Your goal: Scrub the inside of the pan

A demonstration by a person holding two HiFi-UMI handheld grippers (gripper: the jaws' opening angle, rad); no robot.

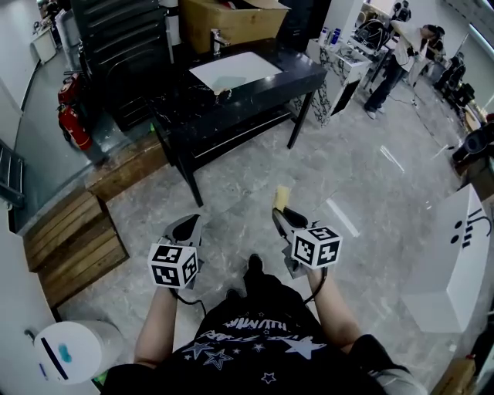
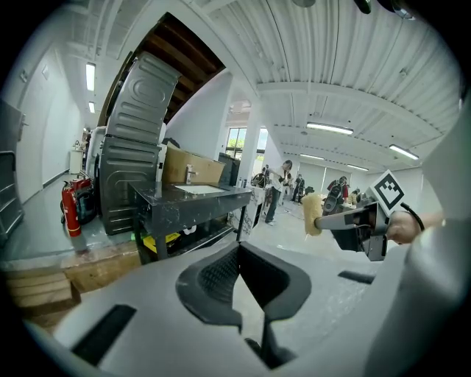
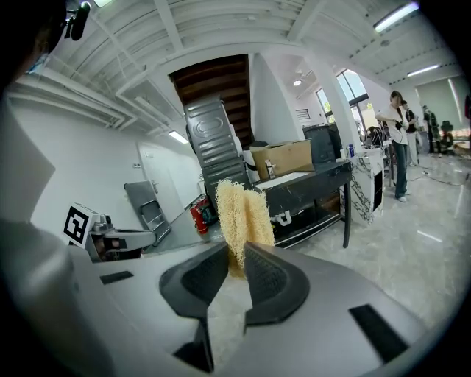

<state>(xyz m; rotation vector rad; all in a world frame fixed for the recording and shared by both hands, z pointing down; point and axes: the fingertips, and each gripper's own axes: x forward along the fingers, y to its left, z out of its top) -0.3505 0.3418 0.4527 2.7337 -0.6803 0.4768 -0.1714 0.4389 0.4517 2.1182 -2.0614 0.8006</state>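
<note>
In the head view the person stands at bottom centre on open marble floor [image 1: 363,177], which runs clear to the right and upward. The left gripper [image 1: 187,224] and right gripper [image 1: 279,212] are held side by side at lower centre, apart from each other. A yellow scrubber [image 1: 282,195] sticks up from the right one. At top centre a black table [image 1: 301,73] bars the way ahead, with a cardboard box [image 1: 231,19] behind it. Wooden pallets [image 1: 73,239] edge the left side, a white bin [image 1: 69,351] sits at lower left, and a white stand [image 1: 455,254] crowds the right edge (people [image 1: 401,46] work far off at upper right). In the left gripper view the jaws meet at their tips with nothing between them. The table stands at centre left beyond bare floor, and red fire extinguishers [image 2: 71,206] stand at far left. In the right gripper view the jaws are pressed on the lower end of the scrubber, which rises upright at frame centre, with the table behind it to the right. I cannot make out the pan in any view.
</note>
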